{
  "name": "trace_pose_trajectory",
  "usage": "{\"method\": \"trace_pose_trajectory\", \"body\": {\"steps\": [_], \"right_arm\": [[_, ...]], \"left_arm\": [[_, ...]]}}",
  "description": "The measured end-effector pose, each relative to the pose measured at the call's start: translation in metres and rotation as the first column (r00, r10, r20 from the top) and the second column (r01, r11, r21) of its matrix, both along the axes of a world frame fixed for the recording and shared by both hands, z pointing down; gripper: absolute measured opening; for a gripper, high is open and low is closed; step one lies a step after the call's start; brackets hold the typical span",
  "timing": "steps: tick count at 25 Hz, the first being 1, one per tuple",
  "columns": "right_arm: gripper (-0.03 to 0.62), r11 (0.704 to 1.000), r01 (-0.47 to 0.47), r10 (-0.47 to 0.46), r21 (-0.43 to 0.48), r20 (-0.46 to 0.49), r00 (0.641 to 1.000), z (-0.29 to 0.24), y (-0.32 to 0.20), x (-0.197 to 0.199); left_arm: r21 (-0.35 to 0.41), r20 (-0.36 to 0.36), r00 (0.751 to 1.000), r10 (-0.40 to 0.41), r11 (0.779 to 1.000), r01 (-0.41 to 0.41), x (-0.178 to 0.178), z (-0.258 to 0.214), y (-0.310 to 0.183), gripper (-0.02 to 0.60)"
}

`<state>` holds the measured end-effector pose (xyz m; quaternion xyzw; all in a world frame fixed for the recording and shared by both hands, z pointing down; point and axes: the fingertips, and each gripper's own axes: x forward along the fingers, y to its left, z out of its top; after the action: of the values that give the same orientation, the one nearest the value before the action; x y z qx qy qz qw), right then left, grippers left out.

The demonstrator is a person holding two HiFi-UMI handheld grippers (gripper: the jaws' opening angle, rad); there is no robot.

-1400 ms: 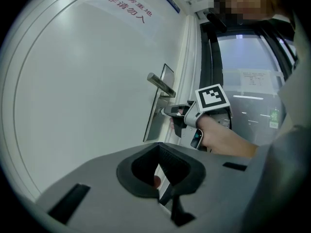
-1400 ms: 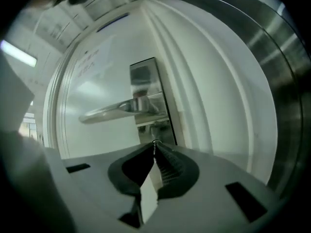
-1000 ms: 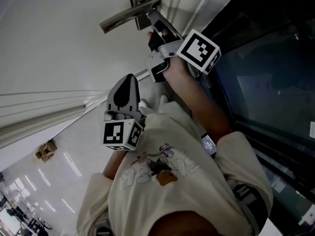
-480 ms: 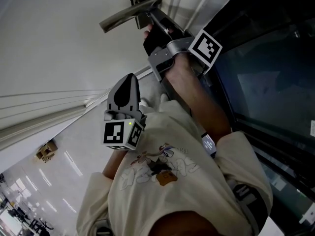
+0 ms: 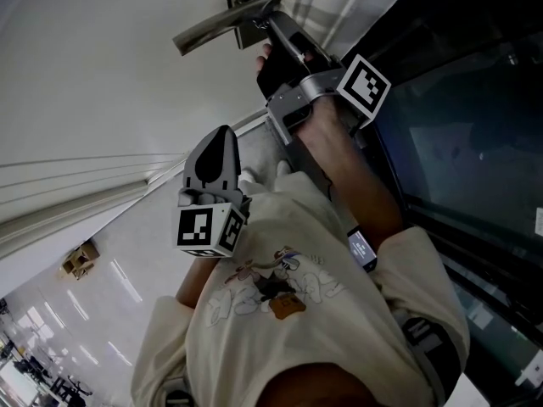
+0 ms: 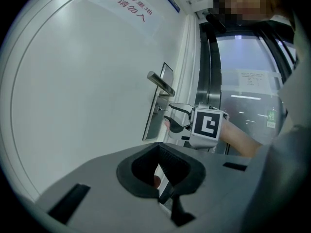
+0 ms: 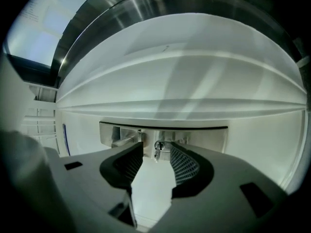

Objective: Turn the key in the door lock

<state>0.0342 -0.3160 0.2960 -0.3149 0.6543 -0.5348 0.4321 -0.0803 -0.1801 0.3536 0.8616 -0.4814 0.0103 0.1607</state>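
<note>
**Head view.** My right gripper [image 5: 273,32] is up at the door [image 5: 93,83], with its tips just below the lever handle [image 5: 222,22]. Its marker cube [image 5: 365,87] sits at the rear, above my forearm [image 5: 348,168]. My left gripper [image 5: 221,138] hangs lower, well apart from the lock, with its own cube close to my shirt [image 5: 288,312].

**Right gripper view.** My fingers stand apart, with a broad gap between the ribbed pads [image 7: 184,164]. The key [image 7: 157,150] sits in the keyhole of the steel lock plate [image 7: 206,136], with a small ring at its head. It appears at the far end of the gap, between my two tips (whether either pad touches it cannot be told from here). The lever handle shows at the plate's left.

**Left gripper view.** My fingers are together, meeting at the tips with only a thin slit lower down, and they hold nothing. Beyond them the right gripper is seen at the lock plate, under the handle. A notice [image 6: 129,8] in red print is on the door above. A glass panel [image 6: 248,81] lies to the right.
</note>
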Motion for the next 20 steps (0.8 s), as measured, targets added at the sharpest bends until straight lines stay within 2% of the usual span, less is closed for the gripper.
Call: {"method": "trace_pose_trajectory", "body": {"steps": [2,5,8,10,13,16,20], "right_arm": [[0.176,1.000,0.026,-0.025,0.015,-0.036,0.999,0.003,0.006,0.000],[0.230,0.992,0.103,-0.090,0.074,-0.163,0.982,-0.001,0.029,0.009],[0.217,0.978,0.138,-0.071,0.155,-0.373,0.925,-0.014,0.058,0.014],[0.174,0.960,0.140,0.010,0.244,-0.528,0.849,-0.028,0.078,0.013],[0.144,0.902,0.205,0.134,0.380,-0.699,0.703,-0.047,0.103,-0.002],[0.119,0.863,0.235,0.257,0.447,-0.790,0.556,-0.049,0.116,-0.015],[0.041,0.859,0.192,0.396,0.475,-0.853,0.341,-0.026,0.120,-0.013]], "left_arm": [[-0.001,0.001,1.000,-0.001,1.000,0.001,-0.003,0.001,-0.002,0.006],[0.008,0.004,1.000,0.002,1.000,-0.002,0.005,-0.002,0.000,0.006],[0.022,0.006,1.000,0.011,1.000,-0.011,0.005,-0.008,-0.001,0.006],[0.031,0.002,1.000,0.020,0.999,-0.020,0.003,-0.012,-0.002,0.006],[0.033,0.006,1.000,0.021,0.999,-0.022,-0.001,-0.018,-0.003,0.006],[0.040,0.017,1.000,0.021,0.999,-0.021,-0.004,-0.023,-0.005,0.006],[0.057,0.028,0.999,0.033,0.998,-0.034,0.000,-0.025,-0.005,0.006]]}}
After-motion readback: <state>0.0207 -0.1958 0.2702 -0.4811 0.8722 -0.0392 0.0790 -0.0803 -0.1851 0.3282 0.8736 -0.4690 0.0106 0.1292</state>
